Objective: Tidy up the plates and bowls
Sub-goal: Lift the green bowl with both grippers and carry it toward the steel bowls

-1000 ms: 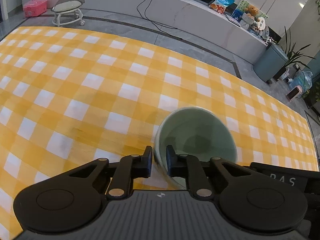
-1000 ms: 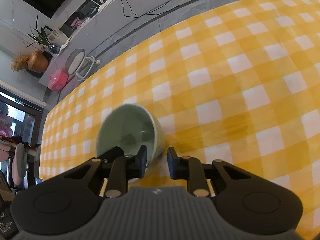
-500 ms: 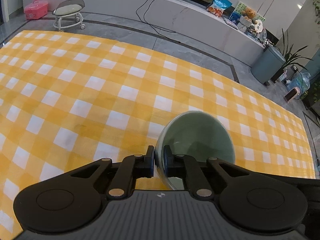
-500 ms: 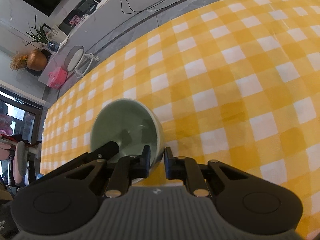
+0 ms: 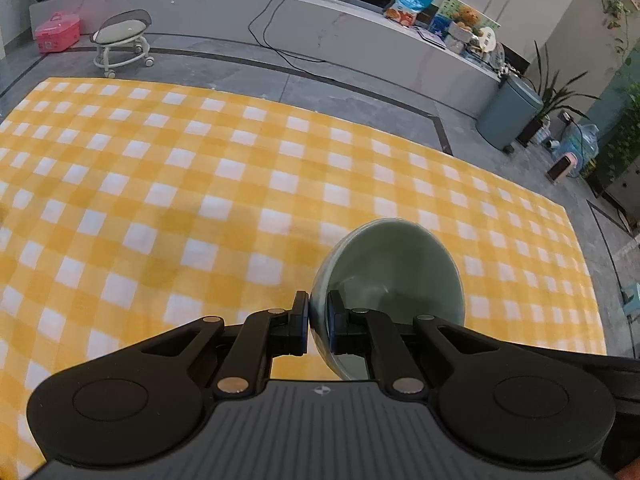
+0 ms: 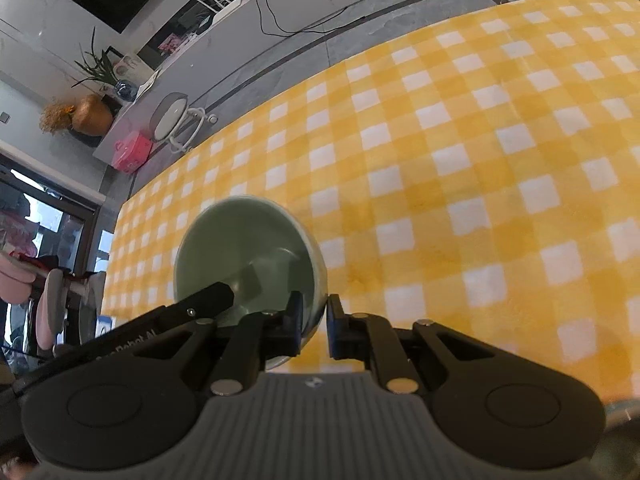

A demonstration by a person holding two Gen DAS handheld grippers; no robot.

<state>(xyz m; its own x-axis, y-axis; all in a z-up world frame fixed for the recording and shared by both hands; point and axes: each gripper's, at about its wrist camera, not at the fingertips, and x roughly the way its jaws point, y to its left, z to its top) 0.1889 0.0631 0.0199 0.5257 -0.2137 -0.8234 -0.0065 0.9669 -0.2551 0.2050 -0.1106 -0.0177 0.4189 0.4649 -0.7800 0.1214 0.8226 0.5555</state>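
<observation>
Since the earlier frames we see the green bowl (image 5: 394,276) lifted higher off the yellow checked surface (image 5: 200,184), both claws having closed tighter on its rim. Left claw (image 5: 318,322) pinches the bowl's left wall, one finger outside, one inside. Right claw (image 6: 312,324) pinches the opposite wall of the same bowl (image 6: 244,248), its left finger inside, right finger outside. We see the bowl held tilted above the near part of the surface, mouth facing away from the cameras. Beyond the surface's far edge we note a rolling stool (image 5: 120,40) and a pink box (image 5: 56,32) on the floor.
</observation>
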